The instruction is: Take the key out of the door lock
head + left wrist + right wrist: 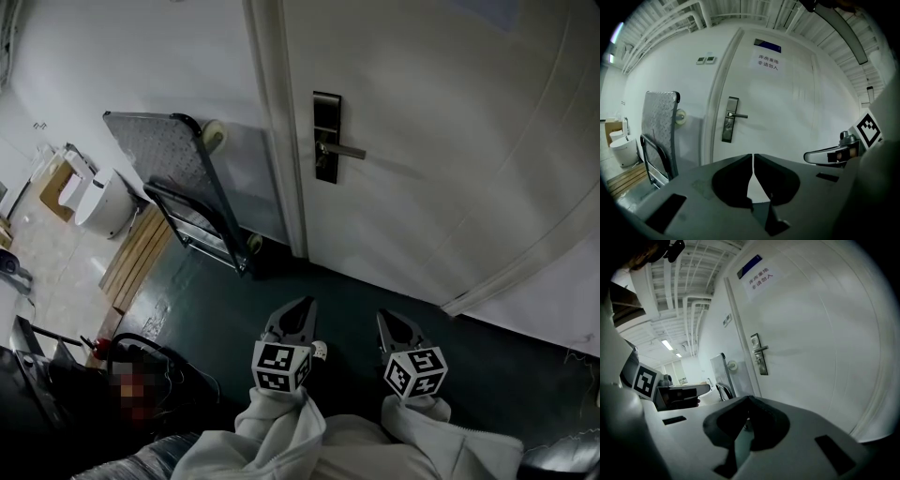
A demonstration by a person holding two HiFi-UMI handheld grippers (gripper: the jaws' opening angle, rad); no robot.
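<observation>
Jutting sideways, silver lever [347, 150] on dark door lock [326, 112].

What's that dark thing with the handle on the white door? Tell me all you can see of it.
That is the door lock: a tall, narrow plate that looks like dark metal, mounted upright and flat on the white door, close to the edge by the frame. A slim silvery lever handle juts out level from about the middle of the plate, pointing away from the frame. Below the handle there are small details, but whether a key sits there is too small to tell. Nothing touches the lock.
</observation>
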